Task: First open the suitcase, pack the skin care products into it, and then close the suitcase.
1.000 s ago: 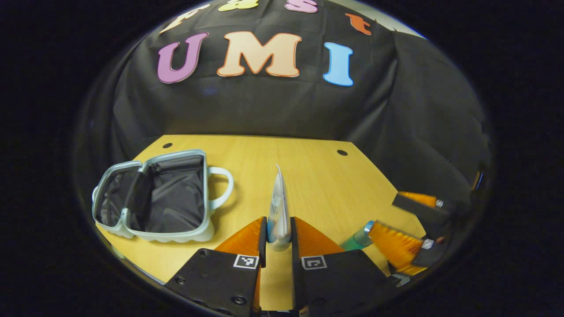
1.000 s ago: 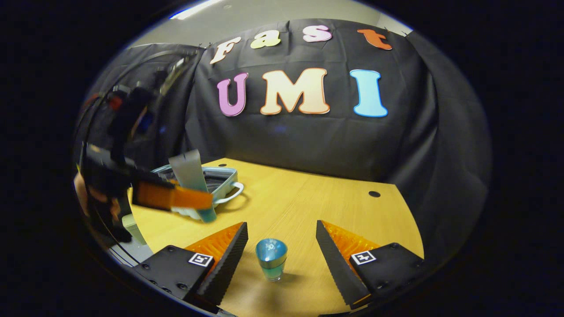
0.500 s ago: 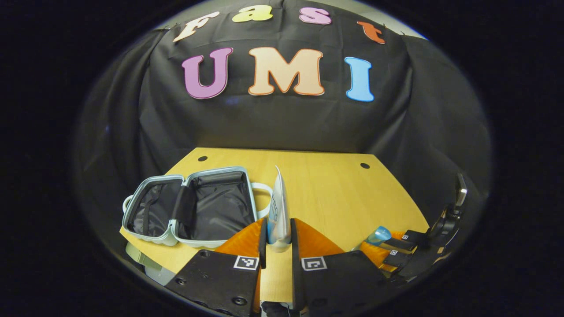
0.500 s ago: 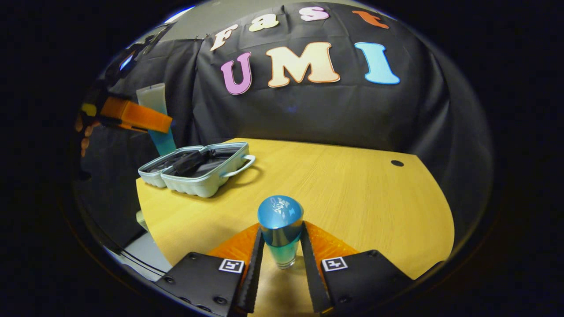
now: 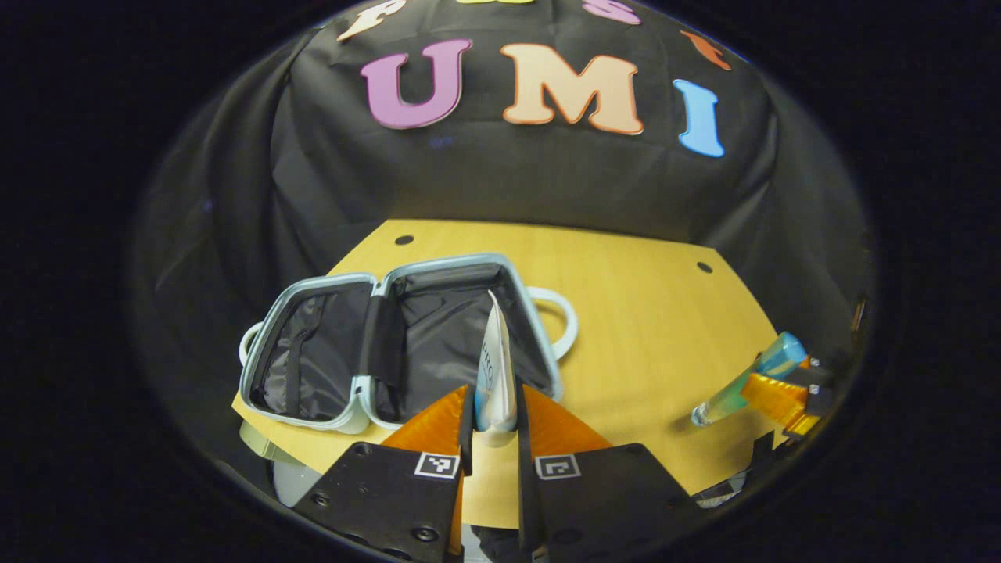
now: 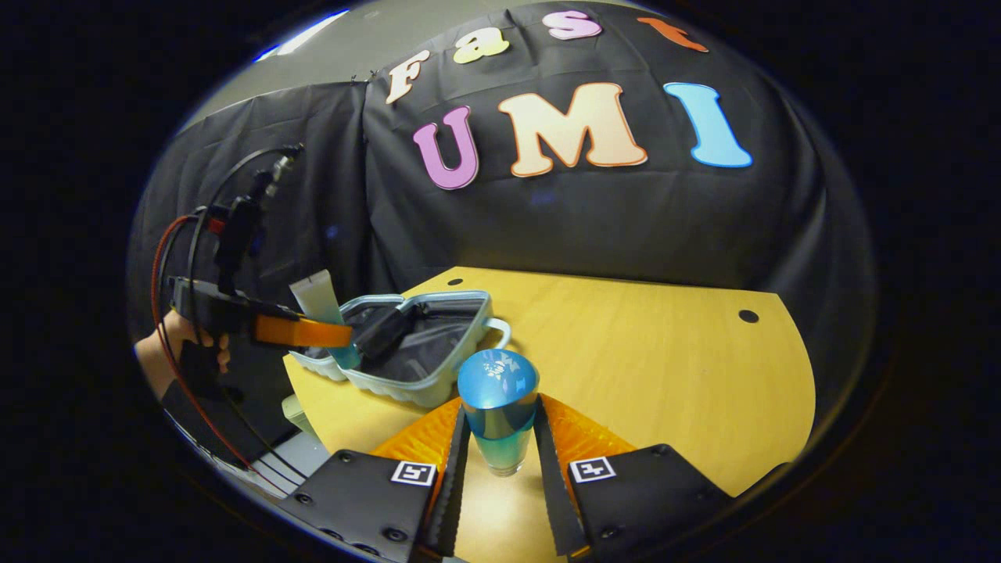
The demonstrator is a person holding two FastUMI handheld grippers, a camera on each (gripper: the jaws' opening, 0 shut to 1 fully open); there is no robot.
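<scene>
a: where's the suitcase (image 5: 407,336)?
b: lying wide open on the yellow table (image 5: 649,313), black inside, near the left edge.
a: left gripper (image 5: 494,407)?
b: squeezed tight on a white tube (image 5: 494,367), tube stands up, held in front of the case's right half.
a: & the right gripper (image 6: 497,438)?
b: pinching a blue bottle (image 6: 498,410), round cap up. the case sits just behind it, to the left.
</scene>
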